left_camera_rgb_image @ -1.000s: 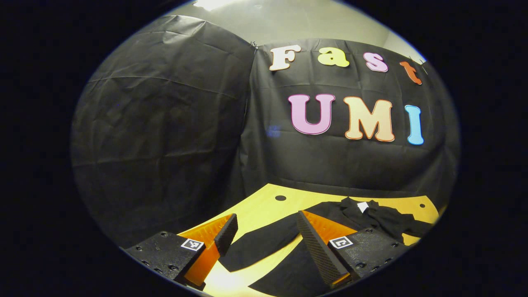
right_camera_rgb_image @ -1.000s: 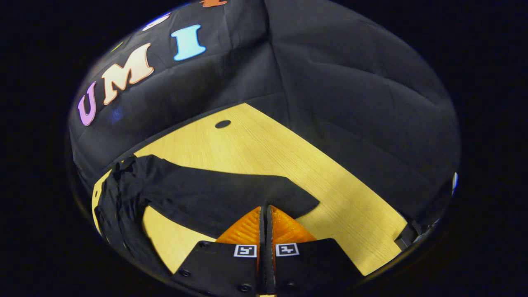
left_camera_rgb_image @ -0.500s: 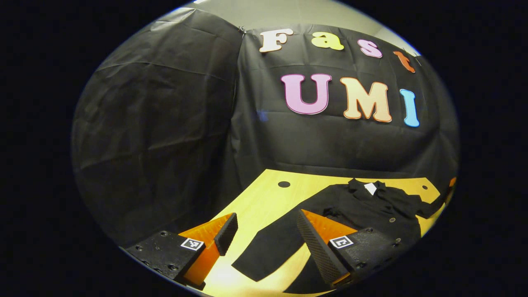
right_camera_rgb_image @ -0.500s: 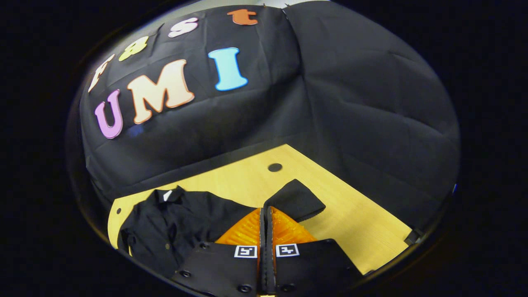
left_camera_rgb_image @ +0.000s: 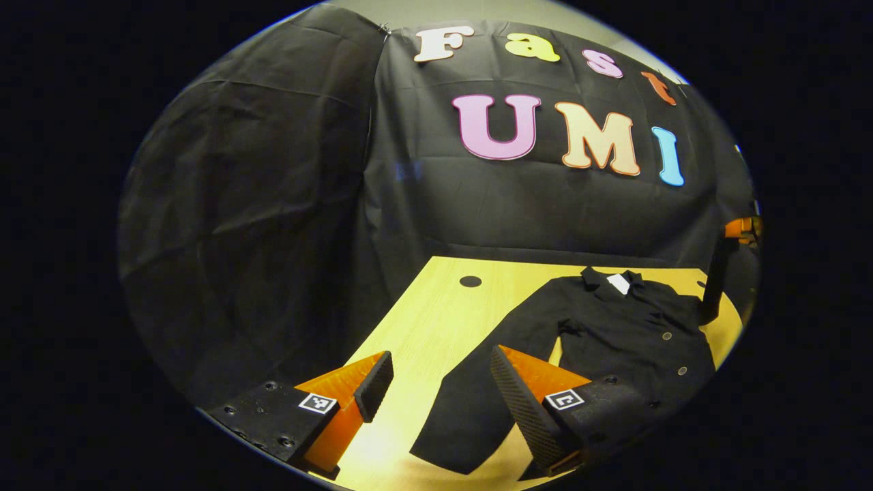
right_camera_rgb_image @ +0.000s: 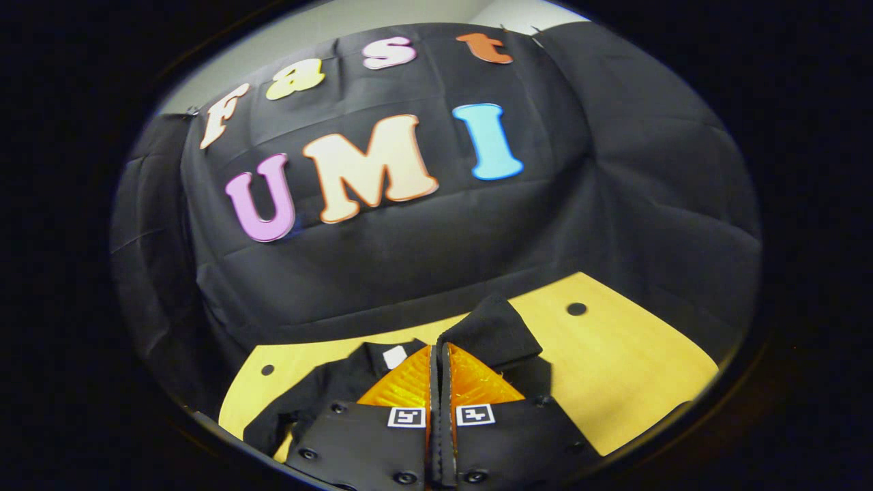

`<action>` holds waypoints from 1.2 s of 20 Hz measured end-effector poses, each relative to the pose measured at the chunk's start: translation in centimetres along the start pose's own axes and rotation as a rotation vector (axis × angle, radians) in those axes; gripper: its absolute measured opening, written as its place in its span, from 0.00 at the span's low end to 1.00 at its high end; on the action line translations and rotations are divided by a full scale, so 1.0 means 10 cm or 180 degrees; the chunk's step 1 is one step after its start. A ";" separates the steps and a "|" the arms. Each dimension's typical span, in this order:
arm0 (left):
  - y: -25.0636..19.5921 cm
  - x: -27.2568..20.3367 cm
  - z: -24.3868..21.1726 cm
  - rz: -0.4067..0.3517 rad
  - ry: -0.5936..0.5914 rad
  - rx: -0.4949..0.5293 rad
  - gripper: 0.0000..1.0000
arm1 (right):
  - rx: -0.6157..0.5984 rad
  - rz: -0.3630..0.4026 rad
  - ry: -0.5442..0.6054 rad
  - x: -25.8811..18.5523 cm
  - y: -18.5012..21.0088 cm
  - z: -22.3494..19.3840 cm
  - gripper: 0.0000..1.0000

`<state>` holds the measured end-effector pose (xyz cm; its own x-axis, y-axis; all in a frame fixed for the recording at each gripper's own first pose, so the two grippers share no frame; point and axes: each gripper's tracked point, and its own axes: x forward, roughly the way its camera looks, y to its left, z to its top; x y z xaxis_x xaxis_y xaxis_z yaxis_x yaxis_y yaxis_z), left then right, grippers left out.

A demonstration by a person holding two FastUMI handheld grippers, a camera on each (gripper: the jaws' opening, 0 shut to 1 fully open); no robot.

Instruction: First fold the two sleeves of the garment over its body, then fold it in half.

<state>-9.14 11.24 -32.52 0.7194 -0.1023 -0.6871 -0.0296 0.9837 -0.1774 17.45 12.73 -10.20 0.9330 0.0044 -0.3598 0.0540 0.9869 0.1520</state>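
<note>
Lying flat on the desk, one black garment, one sleeve clamped in the right tool, left tool spread apart above the other sleeve, two desk holes.

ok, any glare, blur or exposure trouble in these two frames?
Left gripper view: glare patch on the table near its fingers; the black garment shows little fold detail, though buttons read. Right gripper view: the lifted sleeve is near-featureless black, casting a soft shadow on the wood; fisheye bends the table edges.
</note>
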 end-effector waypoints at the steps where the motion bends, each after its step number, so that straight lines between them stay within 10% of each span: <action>1: 0.02 0.03 -0.05 -0.0017 0.0048 -0.0027 0.95 | -0.0026 0.0101 0.0033 0.09 0.18 -0.04 0.02; 12: 0.24 0.07 -0.65 0.0137 0.0688 -0.0353 0.97 | -0.0091 0.1188 0.0645 0.75 2.05 -0.99 0.06; 20: 0.16 -0.16 -1.18 0.0191 0.1065 -0.0239 0.98 | -0.0280 0.1152 0.1338 1.07 2.14 -2.08 0.03; 22: 0.03 -0.23 -1.30 0.0072 0.1149 -0.0198 0.98 | -0.0219 0.1160 0.1386 1.05 2.16 -2.13 0.06; 24: -0.08 -0.28 -1.39 -0.0022 0.1230 -0.0193 0.98 | -0.0126 0.1181 0.1457 1.09 2.17 -2.16 0.35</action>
<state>-20.78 8.69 -40.24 0.4056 -0.1683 -0.8984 -0.0750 0.9735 -0.2162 21.07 37.67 -30.68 0.6380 0.4108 -0.6512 -0.2681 0.9114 0.3123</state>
